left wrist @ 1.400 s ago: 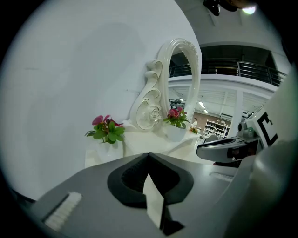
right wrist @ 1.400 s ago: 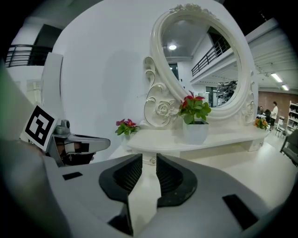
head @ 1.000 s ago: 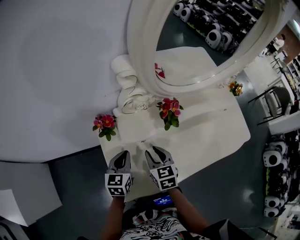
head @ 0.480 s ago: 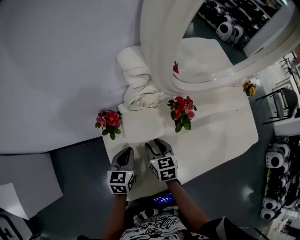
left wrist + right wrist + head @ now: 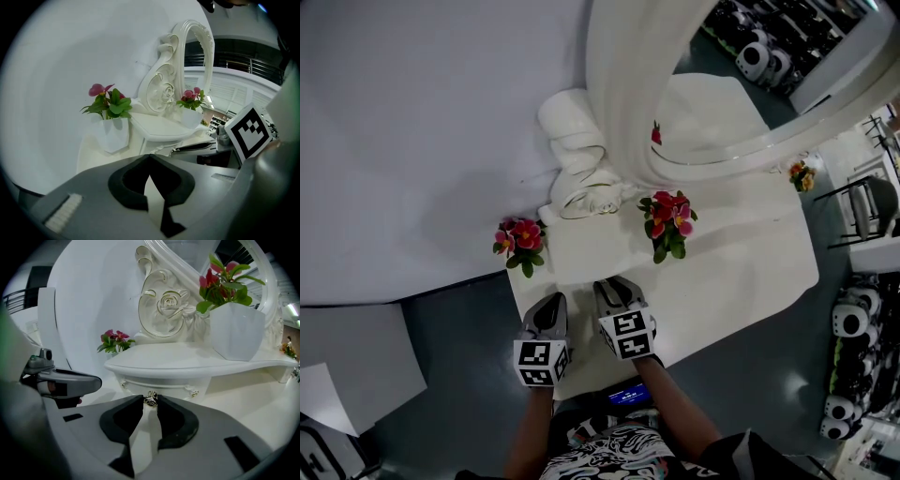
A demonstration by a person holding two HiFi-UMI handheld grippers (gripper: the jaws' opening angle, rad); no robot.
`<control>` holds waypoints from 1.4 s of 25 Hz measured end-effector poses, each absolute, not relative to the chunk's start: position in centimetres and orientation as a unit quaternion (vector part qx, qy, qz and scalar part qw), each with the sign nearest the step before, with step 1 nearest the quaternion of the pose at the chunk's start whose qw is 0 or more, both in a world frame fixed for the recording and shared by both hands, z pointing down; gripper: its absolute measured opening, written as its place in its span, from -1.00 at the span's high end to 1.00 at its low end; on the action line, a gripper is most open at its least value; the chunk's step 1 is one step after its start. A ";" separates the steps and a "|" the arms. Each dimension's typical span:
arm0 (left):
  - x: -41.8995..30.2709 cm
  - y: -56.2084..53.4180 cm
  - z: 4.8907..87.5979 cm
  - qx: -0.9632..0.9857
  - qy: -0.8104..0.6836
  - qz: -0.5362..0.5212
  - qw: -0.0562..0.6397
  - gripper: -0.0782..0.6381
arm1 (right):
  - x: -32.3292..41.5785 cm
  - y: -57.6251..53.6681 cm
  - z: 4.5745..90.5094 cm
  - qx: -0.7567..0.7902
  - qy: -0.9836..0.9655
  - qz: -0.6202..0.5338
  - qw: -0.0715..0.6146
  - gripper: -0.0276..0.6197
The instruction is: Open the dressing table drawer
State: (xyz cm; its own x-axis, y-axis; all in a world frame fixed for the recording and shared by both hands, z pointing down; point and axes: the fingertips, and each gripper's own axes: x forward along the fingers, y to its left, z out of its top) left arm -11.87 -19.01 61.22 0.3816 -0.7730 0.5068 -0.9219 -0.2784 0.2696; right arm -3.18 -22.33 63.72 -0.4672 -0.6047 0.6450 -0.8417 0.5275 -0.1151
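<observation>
Closing round a small silver rosette-shaped knob (image 5: 151, 400), the grey right gripper (image 5: 150, 402) has its black pad tips meeting the knob's two sides at the lower centre of the right gripper view. Only this view shows the knob and the shallow white drawer (image 5: 161, 383) it belongs to. The drawer sits shut beneath a raised white shelf (image 5: 187, 363), and in the head view the shelf top hides the drawer front altogether.

The grey left gripper (image 5: 149, 157) is empty, its dark pads tip to tip in its own view. In the lower middle of the head view it hangs just left of the right one.

The head view alone gives the whole glossy white dressing table (image 5: 750, 272), the broad oval mirror frame (image 5: 623, 122) cut off by the upper edge, and the dark grey floor (image 5: 459, 337).

Close up, the right gripper view picks out a carved white scroll with a rose (image 5: 164, 305) at upper centre, its curls lined with thin darker edging. A faceted white pot of pink flowers (image 5: 236, 329) stands at the upper right of that view, and a second pink-flowered plant (image 5: 114, 341) shows small at middle left.

A smooth white wall (image 5: 422, 122) fills the head view's upper left. The mirror's reflections are too small to make out. The person's forearms (image 5: 680, 422) are cut off by the bottom edge.
</observation>
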 end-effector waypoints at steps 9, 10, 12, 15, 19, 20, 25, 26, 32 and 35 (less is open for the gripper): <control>-12.8 -17.9 60.2 0.785 -0.545 0.125 0.267 0.78 | -2.3 -19.8 64.0 0.433 -0.824 0.220 0.291 0.61; -12.9 -17.7 60.1 0.785 -0.546 0.123 0.266 0.78 | -2.2 -19.5 64.0 0.433 -0.824 0.220 0.293 0.61; -13.1 -17.5 60.0 0.785 -0.547 0.121 0.266 0.78 | -2.0 -18.9 64.0 0.434 -0.822 0.220 0.294 0.61; -13.1 -17.1 59.7 0.785 -0.547 0.118 0.266 0.78 | -1.7 -17.9 63.9 0.436 -0.821 0.222 0.296 0.61; -13.0 -16.6 59.4 0.786 -0.546 0.117 0.265 0.78 | -1.4 -16.8 63.9 0.438 -0.818 0.225 0.297 0.61; -13.0 -16.6 59.4 0.786 -0.546 0.116 0.266 0.78 | -1.4 -16.6 63.9 0.439 -0.818 0.226 0.297 0.61; -12.8 -16.5 58.8 0.790 -0.544 0.110 0.262 0.78 | -1.2 -16.5 63.9 0.444 -0.814 0.234 0.293 0.61; -12.7 -16.4 58.5 0.791 -0.543 0.108 0.260 0.78 | -1.1 -16.3 63.9 0.444 -0.812 0.236 0.295 0.59; -12.0 -16.1 56.8 0.798 -0.542 0.096 0.245 0.78 | 0.2 -14.7 62.4 0.452 -0.810 0.248 0.279 0.64; -11.5 -15.9 55.4 0.804 -0.540 0.085 0.235 0.78 | 1.2 -14.6 59.8 0.478 -0.810 0.229 0.252 0.85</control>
State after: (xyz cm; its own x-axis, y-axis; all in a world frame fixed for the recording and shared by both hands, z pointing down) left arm -11.53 -15.95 55.45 0.4023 -0.8279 0.3909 -0.9081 -0.3066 0.2852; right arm 1.23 -14.64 59.83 -0.4156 -0.6584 0.6275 -0.8894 0.4384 -0.1290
